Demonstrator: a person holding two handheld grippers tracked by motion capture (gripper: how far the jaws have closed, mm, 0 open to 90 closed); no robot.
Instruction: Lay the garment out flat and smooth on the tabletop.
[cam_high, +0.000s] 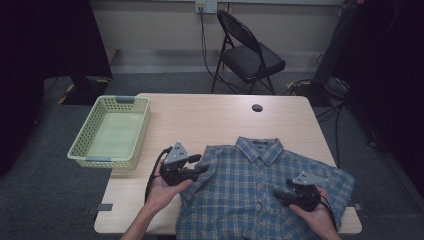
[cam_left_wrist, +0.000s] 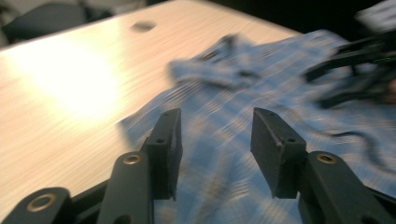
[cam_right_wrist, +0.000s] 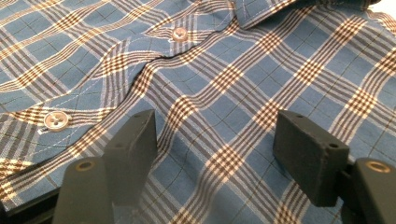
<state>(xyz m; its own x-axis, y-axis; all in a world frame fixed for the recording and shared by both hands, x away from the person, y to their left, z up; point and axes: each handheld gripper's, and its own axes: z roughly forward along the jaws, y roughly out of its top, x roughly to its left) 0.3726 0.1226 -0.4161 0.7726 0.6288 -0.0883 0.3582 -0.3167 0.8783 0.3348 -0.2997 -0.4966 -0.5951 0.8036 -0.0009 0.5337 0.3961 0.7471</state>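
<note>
A blue plaid button-up shirt (cam_high: 260, 185) lies spread, collar away from me, on the near right part of the wooden table (cam_high: 200, 115). My left gripper (cam_high: 207, 167) hovers at the shirt's left shoulder edge. In the left gripper view its jaws (cam_left_wrist: 217, 126) stand open with nothing between them, above the blurred shirt (cam_left_wrist: 219, 84). My right gripper (cam_high: 277, 192) is low over the shirt's right side. In the right gripper view its jaws (cam_right_wrist: 215, 135) are open just above the plaid cloth (cam_right_wrist: 224, 70) near the button placket, gripping nothing.
A pale green plastic basket (cam_high: 110, 132) stands at the table's left edge, overhanging it. A dark cable hole (cam_high: 257, 107) sits near the far edge. A black folding chair (cam_high: 250, 55) stands beyond the table.
</note>
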